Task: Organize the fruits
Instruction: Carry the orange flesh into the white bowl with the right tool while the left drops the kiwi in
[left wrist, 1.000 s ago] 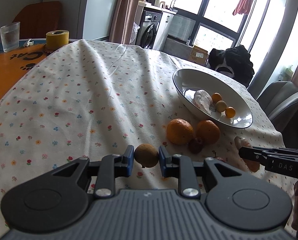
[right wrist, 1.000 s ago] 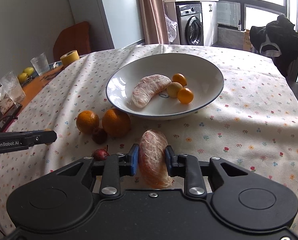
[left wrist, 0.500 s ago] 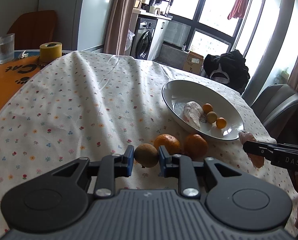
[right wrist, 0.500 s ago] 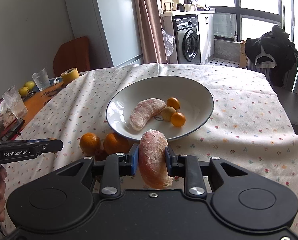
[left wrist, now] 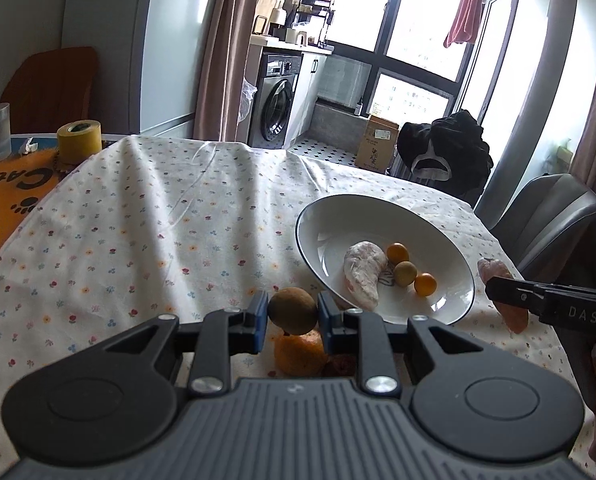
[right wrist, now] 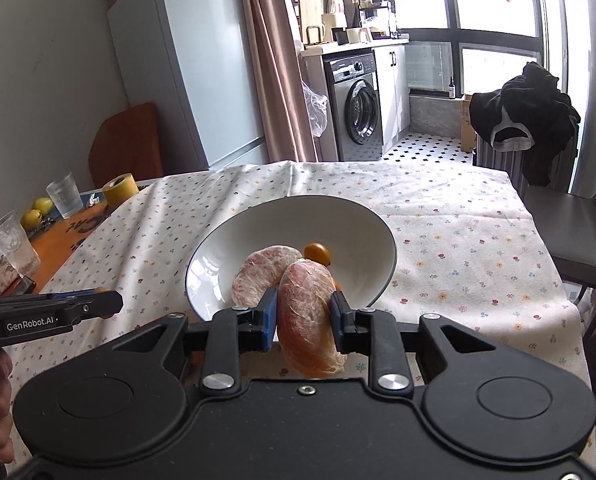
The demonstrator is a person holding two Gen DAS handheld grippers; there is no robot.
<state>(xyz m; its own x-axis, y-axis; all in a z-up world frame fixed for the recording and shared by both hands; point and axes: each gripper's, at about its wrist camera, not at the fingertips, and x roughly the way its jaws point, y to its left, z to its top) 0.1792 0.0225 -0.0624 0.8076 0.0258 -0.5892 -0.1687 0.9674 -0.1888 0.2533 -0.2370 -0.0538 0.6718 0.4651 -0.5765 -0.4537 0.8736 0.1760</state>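
— Daylight from the balcony windows falls across a floral tablecloth [left wrist: 146, 216], and that's my whole work surface. What do you want to know?

— What are you holding?

— My left gripper [left wrist: 291, 317] pinches a small brown fruit [left wrist: 292, 311] between its blue pads; it hangs clear of the cloth. My right gripper [right wrist: 303, 314] is clamped on a peeled pomelo wedge [right wrist: 308, 316], held upright between the fingers.

— And the bowl?

— From the right fingers, the bowl [right wrist: 258, 216] sits just ahead, its near rim almost under the wedge. From the left fingers it lies ahead and to the right.

— What's already in?

— Another pomelo wedge [left wrist: 363, 276], two kumquats [left wrist: 398, 253] and a pale round fruit [left wrist: 405, 273], all resting together on the bowl's floor.

— What's left?

— I judge we're around halfway. Both held fruits have yet to be dropped in. Just beneath the left fingers, an orange [left wrist: 298, 354] and a small dark red fruit [left wrist: 338, 366] lie on the cloth outside the bowl. Whether more fruit hides behind the gripper body, I can't tell.
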